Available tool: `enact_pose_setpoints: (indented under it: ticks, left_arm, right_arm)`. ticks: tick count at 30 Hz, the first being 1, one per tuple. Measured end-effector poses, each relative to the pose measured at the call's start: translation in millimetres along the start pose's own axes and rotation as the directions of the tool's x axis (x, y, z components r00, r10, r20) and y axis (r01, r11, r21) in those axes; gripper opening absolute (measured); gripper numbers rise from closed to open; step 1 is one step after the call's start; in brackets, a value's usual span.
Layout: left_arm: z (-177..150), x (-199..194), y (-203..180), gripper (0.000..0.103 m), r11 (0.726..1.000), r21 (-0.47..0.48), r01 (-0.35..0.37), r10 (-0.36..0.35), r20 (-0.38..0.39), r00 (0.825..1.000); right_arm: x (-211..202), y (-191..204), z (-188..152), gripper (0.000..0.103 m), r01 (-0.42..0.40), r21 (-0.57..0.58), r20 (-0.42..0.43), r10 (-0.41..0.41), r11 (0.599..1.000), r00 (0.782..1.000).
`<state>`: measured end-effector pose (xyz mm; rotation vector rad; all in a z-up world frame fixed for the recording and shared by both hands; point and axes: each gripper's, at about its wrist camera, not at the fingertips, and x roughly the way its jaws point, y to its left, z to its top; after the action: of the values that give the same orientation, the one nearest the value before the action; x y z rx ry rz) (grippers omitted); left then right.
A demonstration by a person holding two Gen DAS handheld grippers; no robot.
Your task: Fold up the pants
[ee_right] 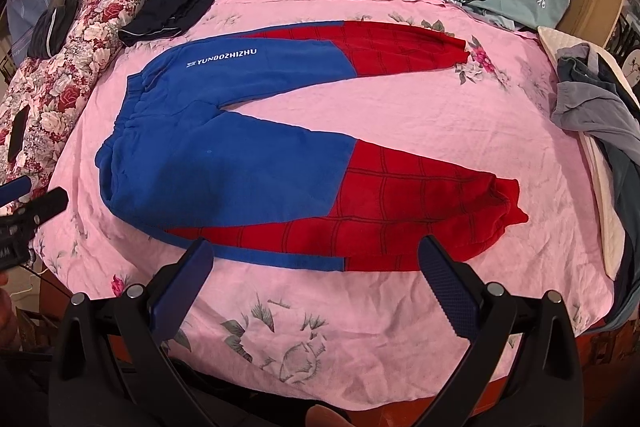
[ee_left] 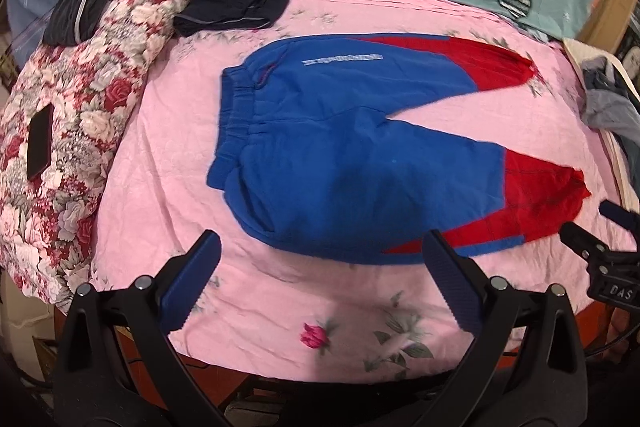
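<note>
Spread fingers (ee_right: pixel 316 283) hover over pants (ee_right: pixel 248 163); dark garment (ee_right: pixel 168 11) beyond.

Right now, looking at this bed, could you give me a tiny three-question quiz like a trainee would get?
1. True or false: the pants are already folded.
2. Which end lies nearer the floral quilt: A) waistband B) cuffs?
3. What are the left gripper and right gripper holding?

Key: 1 false, they lie flat with legs spread on the pink sheet. 2 A. 3 Nothing; both are open.
</note>
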<state>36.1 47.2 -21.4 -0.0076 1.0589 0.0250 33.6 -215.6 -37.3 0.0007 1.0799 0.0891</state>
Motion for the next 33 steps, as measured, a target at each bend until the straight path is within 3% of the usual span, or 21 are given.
enact_pose_setpoints:
  ticks: [4,8,14,17,21,28,33]
  left_arm:
    - [19,15,37,0.101,0.997,-0.072,-0.034,0.033,-0.016,0.999]
    - [41,30,70,0.101,0.995,-0.081,-0.065,0.064,-0.019,0.998]
    - [81,70,116,0.101,0.997,-0.024,-0.075,0.074,-0.039,0.996]
    - [100,94,133,0.101,0.997,0.017,-0.073,0.073,-0.050,0.996]
    - [125,134,147,0.101,0.998,0.062,-0.029,0.033,-0.072,0.997]
    - [169,189,147,0.101,0.989,0.126,0.073,-0.066,-0.059,0.996]
    - [192,227,145,0.101,0.976,0.108,0.187,-0.180,-0.074,0.981]
  right_arm:
    - [12,5,11,0.102,-0.004,0.003,-0.008,0.004,1.000,1.000]
    - [25,20,32,0.102,-0.021,-0.023,-0.016,0.021,1.000,1.000]
    - [44,67,83,0.102,0.010,-0.202,-0.006,-0.012,0.979,1.000]
    - [47,89,111,0.102,-0.026,-0.296,0.008,0.029,0.955,1.000]
    - [54,113,147,0.102,-0.066,-0.434,0.023,0.084,0.899,0.996]
    - [92,126,206,0.096,-0.169,-0.566,-0.089,0.144,0.807,0.986]
    - [137,134,244,0.089,-0.192,-0.644,-0.117,0.153,0.741,0.981]
